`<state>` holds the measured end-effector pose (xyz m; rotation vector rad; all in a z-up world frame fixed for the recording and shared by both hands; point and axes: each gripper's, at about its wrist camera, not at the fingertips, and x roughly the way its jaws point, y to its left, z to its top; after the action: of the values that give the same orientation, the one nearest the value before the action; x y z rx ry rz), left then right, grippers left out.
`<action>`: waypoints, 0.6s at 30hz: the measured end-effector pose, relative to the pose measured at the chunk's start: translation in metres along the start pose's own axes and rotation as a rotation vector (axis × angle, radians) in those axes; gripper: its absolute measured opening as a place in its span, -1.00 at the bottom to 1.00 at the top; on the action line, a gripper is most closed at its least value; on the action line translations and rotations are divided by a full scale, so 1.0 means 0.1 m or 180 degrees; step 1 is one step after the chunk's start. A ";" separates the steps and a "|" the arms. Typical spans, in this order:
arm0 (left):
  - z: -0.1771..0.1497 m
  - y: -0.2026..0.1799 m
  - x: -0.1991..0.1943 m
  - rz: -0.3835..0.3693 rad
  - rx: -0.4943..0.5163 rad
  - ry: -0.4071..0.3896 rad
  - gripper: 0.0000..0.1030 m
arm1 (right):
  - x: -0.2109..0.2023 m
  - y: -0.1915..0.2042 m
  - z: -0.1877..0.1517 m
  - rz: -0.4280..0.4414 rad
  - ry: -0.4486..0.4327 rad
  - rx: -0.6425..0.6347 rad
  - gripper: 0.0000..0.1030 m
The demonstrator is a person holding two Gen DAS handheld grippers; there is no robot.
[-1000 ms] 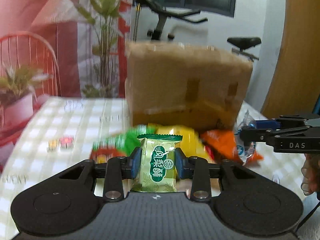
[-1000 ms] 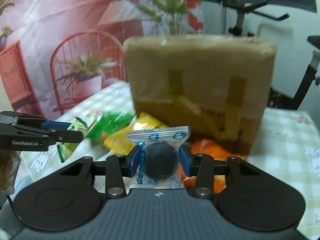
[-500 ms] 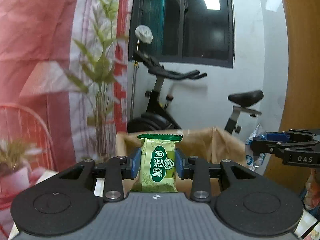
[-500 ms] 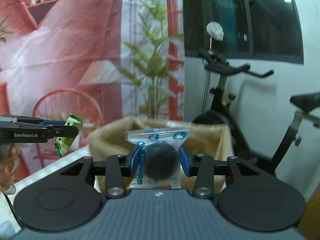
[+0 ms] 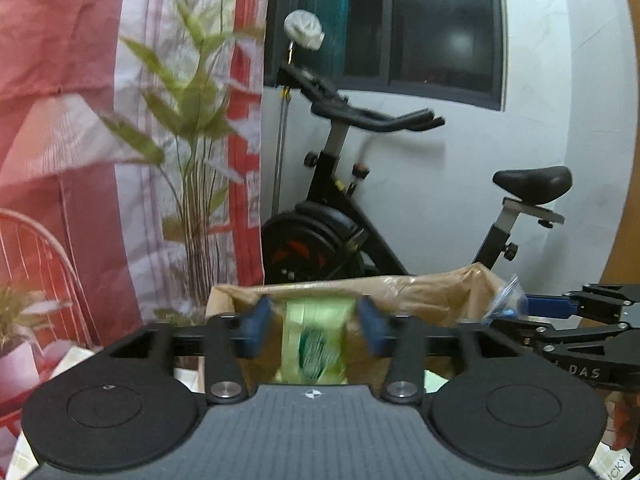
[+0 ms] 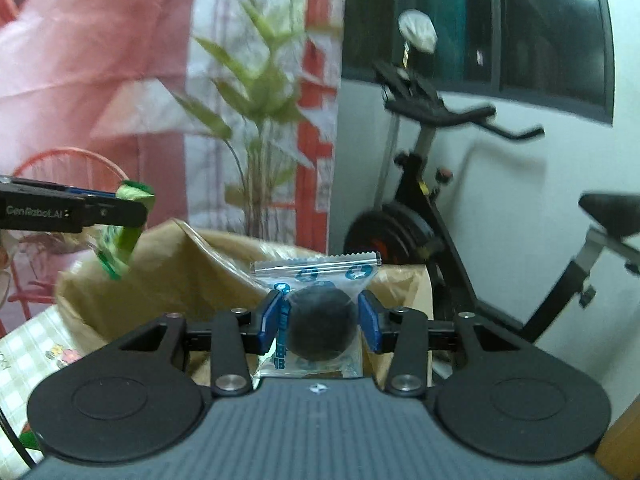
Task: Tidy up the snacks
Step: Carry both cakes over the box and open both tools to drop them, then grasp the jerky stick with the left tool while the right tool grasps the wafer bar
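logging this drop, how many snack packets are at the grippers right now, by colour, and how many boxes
green snack packet: 1
clear blue-printed packet with a dark ball: 1
cardboard box: 1
total: 3

Left gripper [image 5: 314, 320]: jaws opening, clear of green snack packet [image 5: 314, 340] (blurred) between them, above open cardboard box [image 5: 420, 292]. Right gripper [image 5: 516, 312] at right edge. Exercise bike [image 5: 340, 216] behind.
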<state>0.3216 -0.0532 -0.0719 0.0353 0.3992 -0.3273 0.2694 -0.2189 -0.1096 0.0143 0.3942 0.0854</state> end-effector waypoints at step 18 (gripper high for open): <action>-0.69 0.61 -1.15 0.0026 -0.0176 0.0141 0.47 | -1.08 0.27 -0.57 0.0498 -0.0221 0.0530 0.33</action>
<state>0.2150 0.0466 -0.0924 -0.0099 0.4518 -0.3077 0.1462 -0.2017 -0.1196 0.2120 0.3297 0.2057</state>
